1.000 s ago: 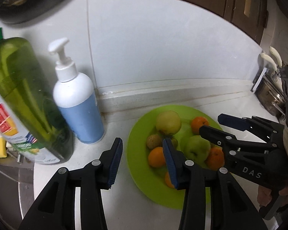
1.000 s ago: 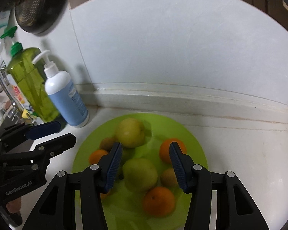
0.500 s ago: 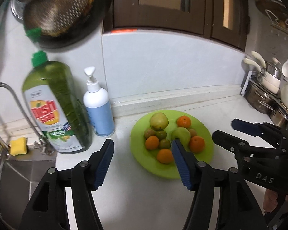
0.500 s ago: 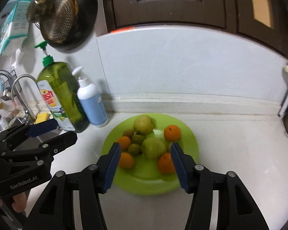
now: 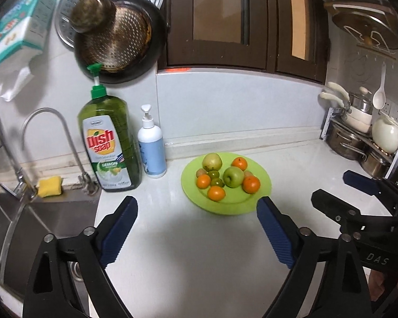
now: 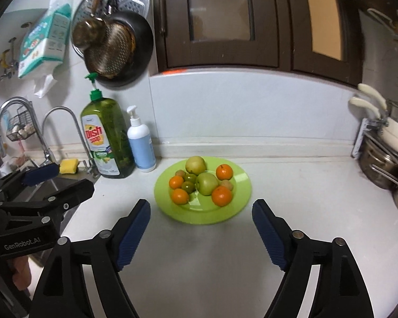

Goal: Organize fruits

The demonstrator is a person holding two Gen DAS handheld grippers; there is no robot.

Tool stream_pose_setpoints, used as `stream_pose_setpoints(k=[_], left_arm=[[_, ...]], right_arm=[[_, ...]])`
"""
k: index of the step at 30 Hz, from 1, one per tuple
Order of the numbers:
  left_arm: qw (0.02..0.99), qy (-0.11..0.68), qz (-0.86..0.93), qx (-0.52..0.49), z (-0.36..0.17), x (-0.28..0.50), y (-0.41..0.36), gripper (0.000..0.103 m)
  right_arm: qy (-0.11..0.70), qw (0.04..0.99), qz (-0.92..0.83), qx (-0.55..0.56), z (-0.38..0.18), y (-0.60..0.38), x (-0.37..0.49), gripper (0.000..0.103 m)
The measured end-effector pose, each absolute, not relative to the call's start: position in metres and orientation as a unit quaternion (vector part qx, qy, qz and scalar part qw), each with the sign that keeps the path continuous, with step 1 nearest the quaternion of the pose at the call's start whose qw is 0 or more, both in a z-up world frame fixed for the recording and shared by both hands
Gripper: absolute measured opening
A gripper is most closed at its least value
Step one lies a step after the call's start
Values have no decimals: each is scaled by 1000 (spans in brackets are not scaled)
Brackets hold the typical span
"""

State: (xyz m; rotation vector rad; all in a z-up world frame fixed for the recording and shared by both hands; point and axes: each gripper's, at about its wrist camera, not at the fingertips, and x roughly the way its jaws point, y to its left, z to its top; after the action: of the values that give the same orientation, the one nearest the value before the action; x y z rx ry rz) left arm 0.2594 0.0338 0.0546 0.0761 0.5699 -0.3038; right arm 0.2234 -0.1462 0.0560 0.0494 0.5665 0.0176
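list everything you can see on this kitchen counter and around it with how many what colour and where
plate: 1, lime green, counter centre, holding all the fruit
oranges: 4, orange, spread across the plate
apples: 2, one green at the middle, one yellow-green at the back
small green fruits: 2, middle-left of the plate
small brown fruits: 2, tucked among the others
dish soap bottle: 1, green, left of the plate by the sink
pump bottle: 1, white and blue, beside the soap
sponge: 1, yellow, at the sink edge
pots: several, steel and cream, rack at right
left claw: open, empty
right claw: open, empty
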Motion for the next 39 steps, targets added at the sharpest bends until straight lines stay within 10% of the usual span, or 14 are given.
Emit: stream_pose_setpoints(k=[39], left_arm=[[966,237,-95,29,74,33,11,103]], right_arm=[[246,968,25,26,73,-187,14,90]])
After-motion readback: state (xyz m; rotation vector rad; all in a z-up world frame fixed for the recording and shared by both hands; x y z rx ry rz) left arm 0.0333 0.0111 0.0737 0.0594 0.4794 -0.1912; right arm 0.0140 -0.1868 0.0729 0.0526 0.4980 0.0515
